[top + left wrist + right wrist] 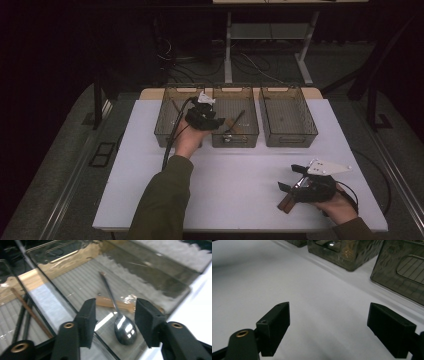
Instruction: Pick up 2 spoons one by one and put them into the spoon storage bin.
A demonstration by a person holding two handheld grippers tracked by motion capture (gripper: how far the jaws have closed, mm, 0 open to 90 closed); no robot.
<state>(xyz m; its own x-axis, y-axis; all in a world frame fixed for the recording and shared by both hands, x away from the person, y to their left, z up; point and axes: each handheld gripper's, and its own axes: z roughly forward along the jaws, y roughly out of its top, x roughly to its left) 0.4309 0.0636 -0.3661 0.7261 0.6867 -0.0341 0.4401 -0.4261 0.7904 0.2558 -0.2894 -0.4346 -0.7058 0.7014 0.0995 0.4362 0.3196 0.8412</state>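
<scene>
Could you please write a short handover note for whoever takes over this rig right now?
Left gripper: open over the middle bin, nothing pressed between its jaws.
Right gripper: open and empty, low over the white table at the near right.
Things: a metal spoon lies in the middle bin across a flat wooden piece; thin sticks lie in the left bin; the right bin looks empty.
Done: the spoon appears to be in its bin.
Left: nothing loose shows on the table; probably lift the left gripper away from the bin.
</scene>
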